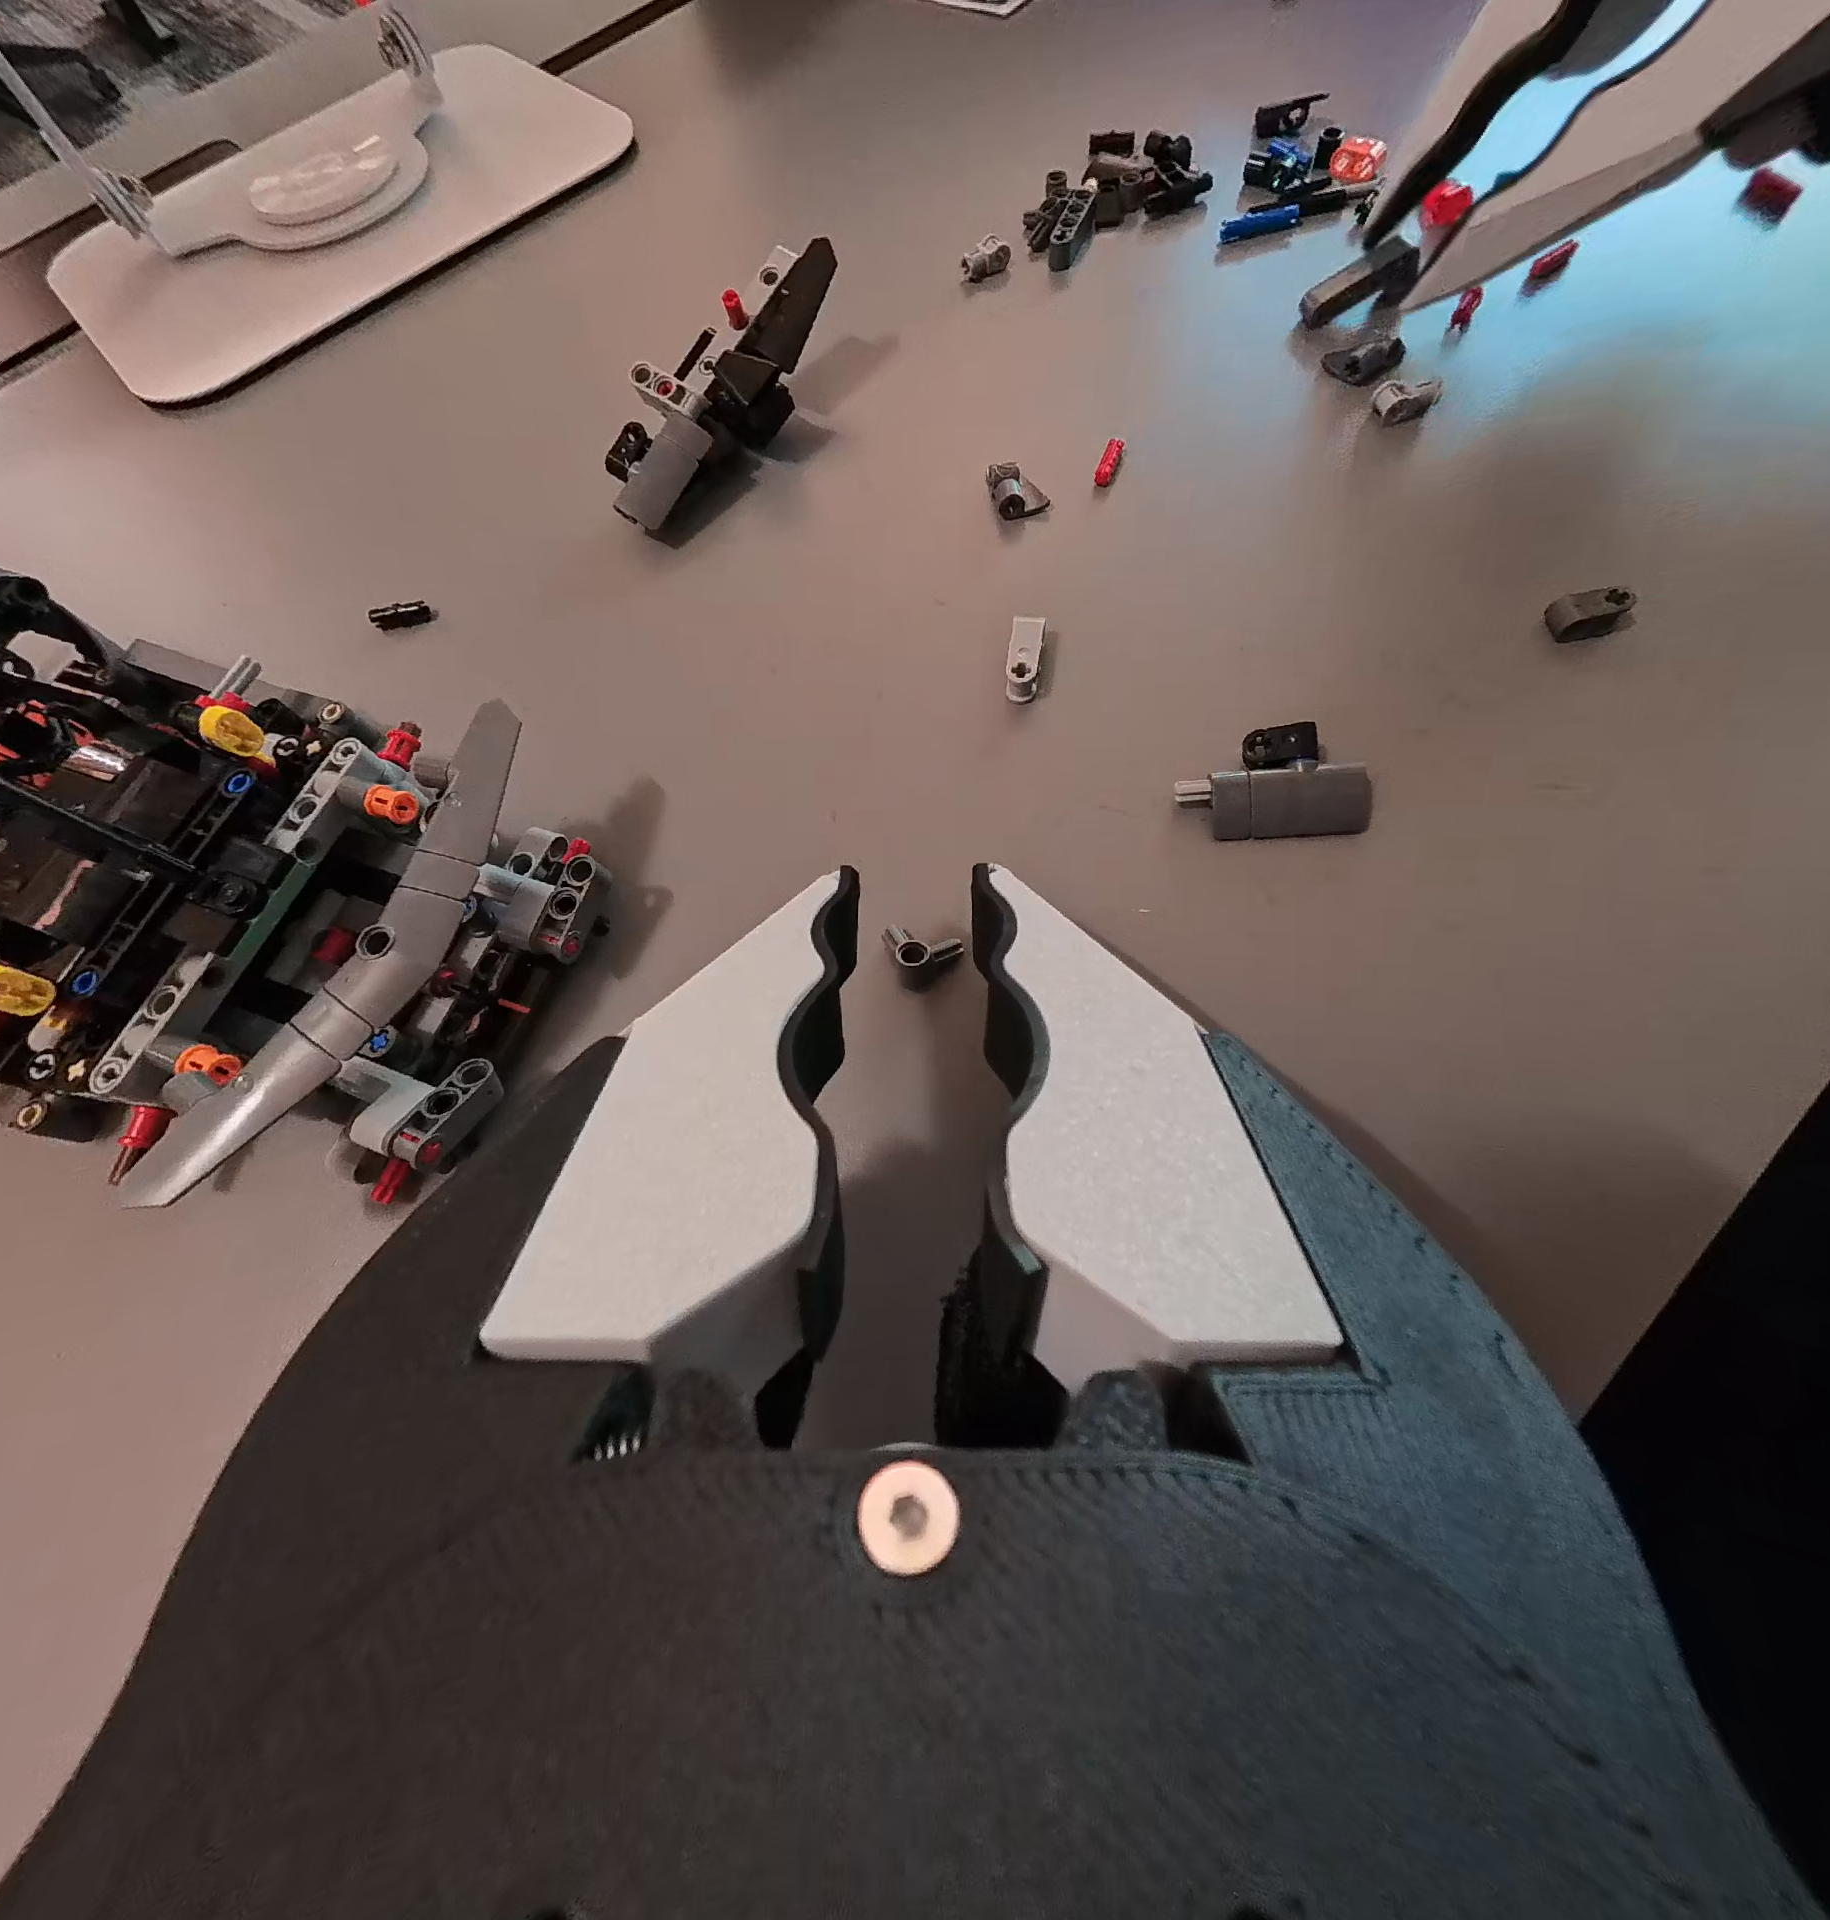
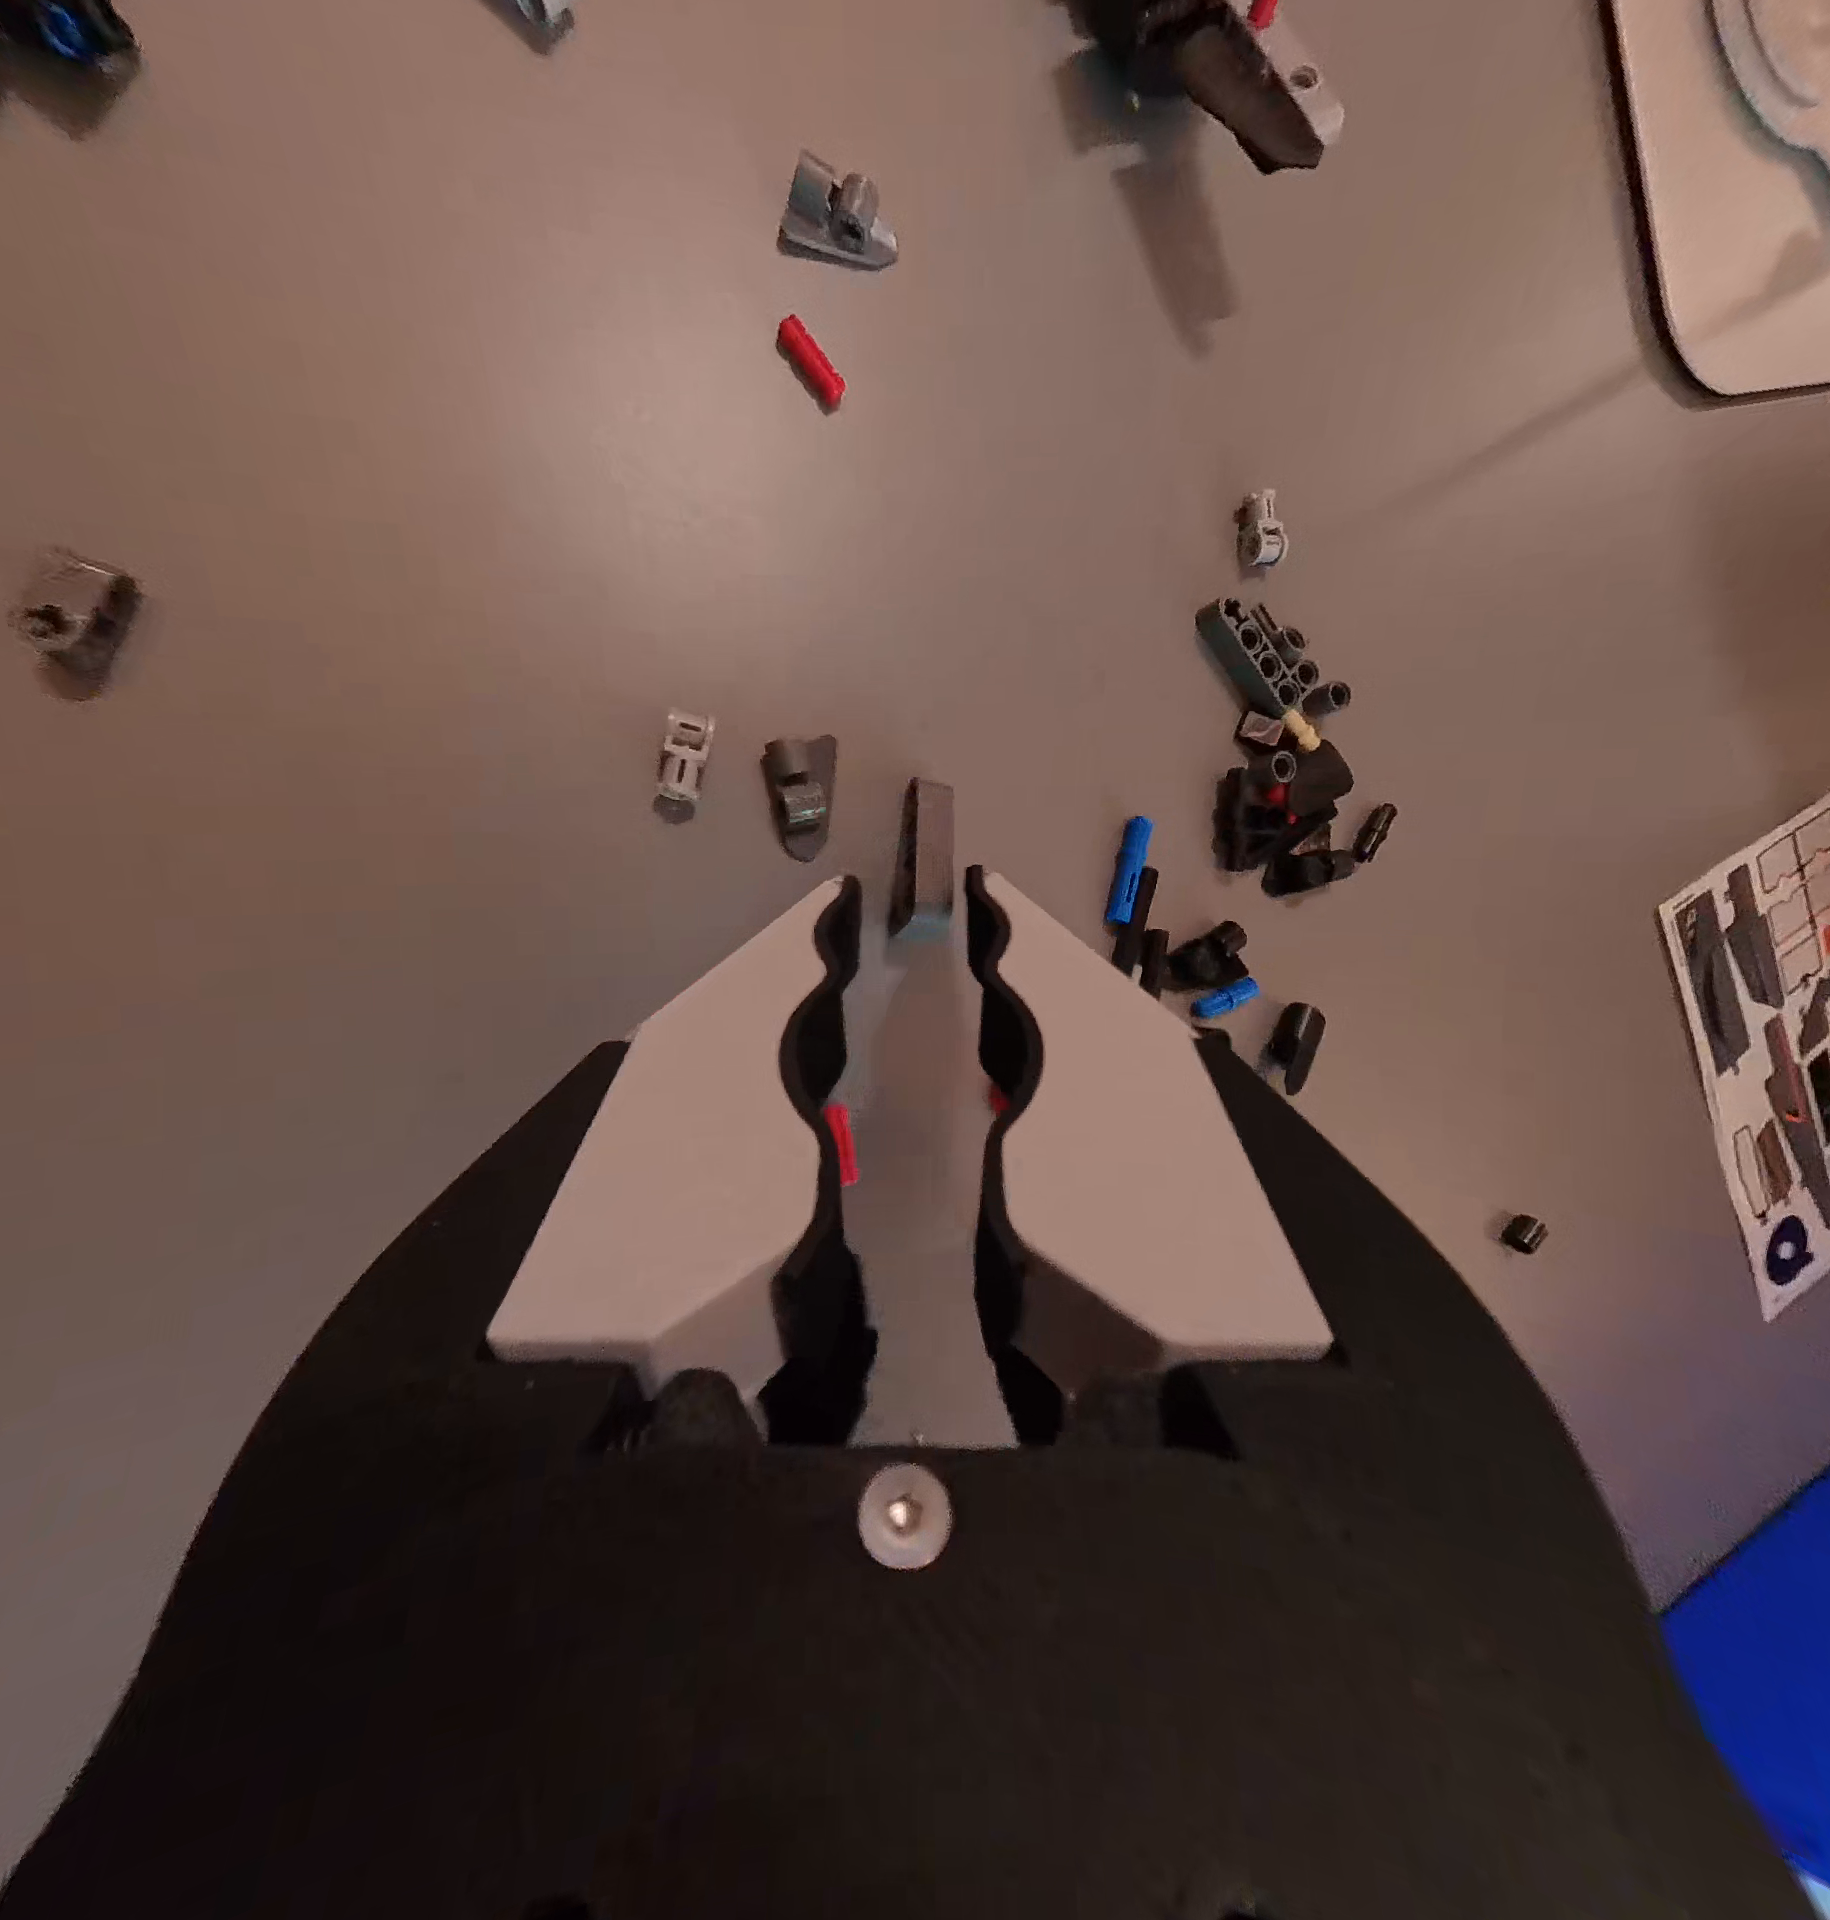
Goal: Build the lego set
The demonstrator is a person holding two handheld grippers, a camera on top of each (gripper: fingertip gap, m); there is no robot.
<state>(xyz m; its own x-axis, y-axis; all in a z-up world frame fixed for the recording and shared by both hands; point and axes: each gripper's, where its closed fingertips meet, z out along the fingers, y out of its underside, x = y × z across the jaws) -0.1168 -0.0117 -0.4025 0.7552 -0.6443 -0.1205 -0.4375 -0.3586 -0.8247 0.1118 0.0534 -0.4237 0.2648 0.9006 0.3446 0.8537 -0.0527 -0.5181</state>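
My left gripper (image 1: pixel 916 896) is open, low over the grey table (image 1: pixel 890 644). A small dark grey connector (image 1: pixel 921 954) lies between its fingertips, touching neither. The partly built car model (image 1: pixel 215 914) lies to its left. My right gripper (image 2: pixel 913 883) is open, with a dark grey block (image 2: pixel 921 862) between its fingertips; I see a gap on both sides. In the left wrist view the right gripper (image 1: pixel 1384 272) reaches in from the top right with that block (image 1: pixel 1358 283) at its tips. Two red pins (image 2: pixel 840 1158) lie under its fingers.
A black and grey sub-assembly (image 1: pixel 724 384) and a grey block assembly (image 1: pixel 1285 800) lie on the table. A pile of small parts (image 1: pixel 1129 192) lies far back, also in the right wrist view (image 2: pixel 1280 790). A white stand base (image 1: pixel 350 229) is far left. A sticker sheet (image 2: pixel 1784 1039) lies right. There is about 25 centimetres between the tips of the two grippers.
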